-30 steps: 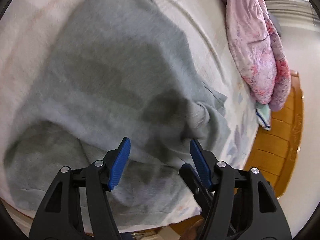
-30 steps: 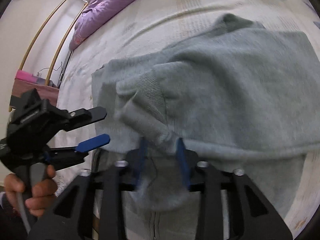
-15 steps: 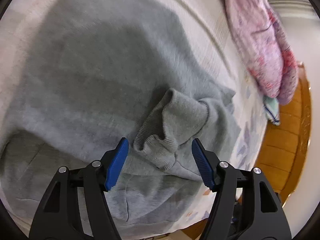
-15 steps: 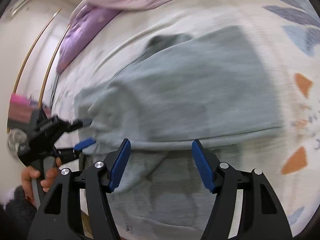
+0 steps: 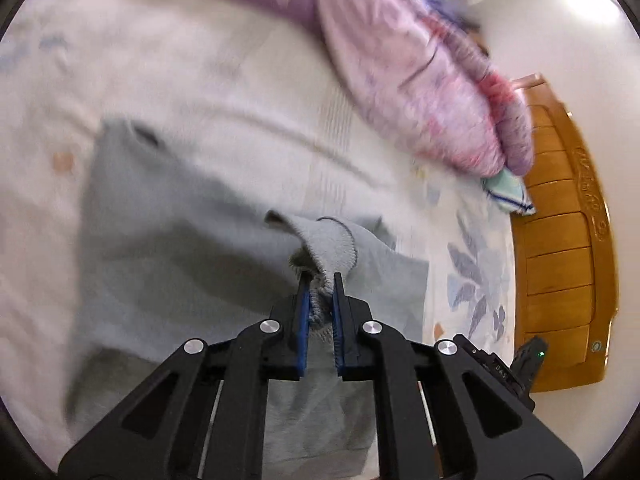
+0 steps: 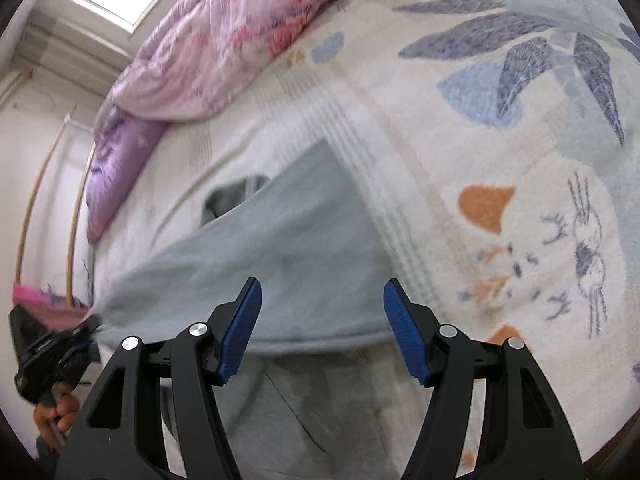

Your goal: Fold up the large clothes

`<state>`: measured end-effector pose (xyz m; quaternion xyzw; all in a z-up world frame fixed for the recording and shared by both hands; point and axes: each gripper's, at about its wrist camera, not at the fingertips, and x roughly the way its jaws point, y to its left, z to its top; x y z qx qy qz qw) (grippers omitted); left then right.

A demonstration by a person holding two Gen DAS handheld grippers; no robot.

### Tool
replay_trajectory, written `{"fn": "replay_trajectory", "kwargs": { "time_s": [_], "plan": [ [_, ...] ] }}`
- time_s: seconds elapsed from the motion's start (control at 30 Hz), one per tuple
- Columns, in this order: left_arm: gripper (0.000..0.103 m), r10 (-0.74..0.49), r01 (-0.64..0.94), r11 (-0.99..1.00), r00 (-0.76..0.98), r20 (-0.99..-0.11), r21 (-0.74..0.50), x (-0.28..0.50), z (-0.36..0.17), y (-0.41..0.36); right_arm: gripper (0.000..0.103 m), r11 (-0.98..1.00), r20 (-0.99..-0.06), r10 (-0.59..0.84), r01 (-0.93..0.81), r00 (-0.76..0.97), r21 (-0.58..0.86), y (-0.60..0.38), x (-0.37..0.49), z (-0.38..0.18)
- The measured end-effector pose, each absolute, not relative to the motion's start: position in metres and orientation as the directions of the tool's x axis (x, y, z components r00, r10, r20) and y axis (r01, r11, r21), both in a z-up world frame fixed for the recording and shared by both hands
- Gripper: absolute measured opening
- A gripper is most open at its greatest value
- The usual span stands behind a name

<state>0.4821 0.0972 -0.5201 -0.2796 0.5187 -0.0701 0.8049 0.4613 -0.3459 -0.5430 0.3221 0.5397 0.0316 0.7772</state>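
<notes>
two grippers work over a grey sweatshirt (image 5: pixel 168 240) spread on a bed covered by a pale blanket (image 6: pixel 500 128) printed with blue leaves and orange shapes. the left gripper (image 5: pixel 320 300) has just been closing, and its blue pads now pinch the ribbed cuff (image 5: pixel 332 248) of a sleeve, the knit bunched between them and lifted off the body of the garment. from the right wrist view that same gripper (image 6: pixel 86 330) shows at the far left edge, held by a person's hand (image 6: pixel 56 412), with the sleeve stretched out from it as a taut, blurred band across the garment.

the right gripper (image 6: pixel 322 320) hangs above the near part of the sweatshirt with its jaws apart and nothing between the pads; under it lies a folded edge of the grey fabric, and below that a layer with a seam running down it. whether the pads touch the cloth is not clear.

the sweatshirt lies in the middle of the bed, its neck opening (image 6: pixel 234 196) toward the far side. a pink floral quilt (image 5: pixel 420 92) and a purple quilt (image 6: pixel 120 152) are heaped along the far edge. a small folded cloth with blue stripes (image 5: pixel 506 192) sits just below the pink quilt, beside a wooden headboard (image 5: pixel 560 256).
</notes>
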Motion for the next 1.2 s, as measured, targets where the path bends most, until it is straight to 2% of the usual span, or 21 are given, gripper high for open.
{"fn": "replay_trajectory", "kwargs": {
  "time_s": [0.1,0.27,0.3,0.33,0.37,0.43,0.67,0.8,0.87,0.93,1.0,1.03,1.07,1.13,1.2],
  "plan": [
    [0.009,-0.34,-0.196,0.856,0.484,-0.806,-0.478,0.472,-0.51,0.133,0.061,0.773,-0.8,0.433,0.285,0.416,0.566,-0.333,0.472,-0.542],
    [0.009,-0.207,-0.341,0.87,0.402,-0.892,-0.356,0.46,-0.554,0.208,0.06,0.812,-0.809,0.465,0.191,0.358,0.552,-0.285,0.493,-0.547],
    [0.009,-0.211,-0.357,0.864,0.381,-0.9,-0.354,0.459,-0.565,0.215,0.054,0.815,-0.808,0.479,0.168,0.344,0.554,-0.276,0.496,-0.549],
    [0.01,-0.197,-0.366,0.867,0.37,-0.908,-0.338,0.458,-0.575,0.221,0.043,0.828,-0.817,0.483,0.139,0.316,0.543,-0.264,0.502,-0.553],
    [0.01,-0.213,-0.363,0.866,0.355,-0.91,-0.344,0.458,-0.583,0.222,0.04,0.843,-0.833,0.475,0.123,0.286,0.523,-0.254,0.507,-0.558],
    [0.01,-0.207,-0.38,0.864,0.328,-0.922,-0.329,0.459,-0.598,0.224,0.019,0.852,-0.841,0.478,0.096,0.253,0.514,-0.239,0.515,-0.567],
    [0.011,-0.206,-0.436,0.849,0.25,-0.946,-0.3,0.458,-0.639,0.231,0.018,0.897,-0.883,0.39,0.109,0.263,0.429,-0.232,0.539,-0.577],
    [0.011,-0.186,-0.435,0.861,0.211,-0.96,-0.263,0.468,-0.652,0.228,0.0,0.893,-0.905,0.379,0.18,0.196,0.413,-0.242,0.551,-0.609],
    [0.012,-0.182,-0.456,0.853,0.196,-0.963,-0.254,0.471,-0.662,0.228,0.0,0.885,-0.902,0.394,0.195,0.175,0.424,-0.242,0.554,-0.621],
    [0.019,-0.166,-0.465,0.854,0.185,-0.969,-0.235,0.473,-0.664,0.228,0.0,0.893,-0.909,0.385,0.184,0.16,0.411,-0.239,0.557,-0.624],
    [0.02,-0.18,-0.467,0.85,0.182,-0.967,-0.246,0.471,-0.659,0.228,0.0,0.898,-0.914,0.375,0.185,0.155,0.4,-0.237,0.558,-0.617],
    [0.028,-0.186,-0.469,0.845,0.19,-0.964,-0.255,0.469,-0.653,0.229,0.0,0.899,-0.913,0.374,0.179,0.165,0.4,-0.238,0.555,-0.608],
    [0.03,-0.176,-0.473,0.846,0.192,-0.965,-0.248,0.467,-0.645,0.232,0.0,0.9,-0.912,0.372,0.173,0.171,0.399,-0.237,0.554,-0.6],
    [0.031,-0.169,-0.465,0.847,0.226,-0.959,-0.258,0.459,-0.627,0.234,0.005,0.897,-0.907,0.382,0.164,0.176,0.409,-0.238,0.542,-0.586],
    [0.031,-0.153,-0.446,0.858,0.249,-0.956,-0.254,0.453,-0.61,0.23,0.005,0.89,-0.903,0.401,0.167,0.155,0.424,-0.239,0.529,-0.583]
  ]
}}
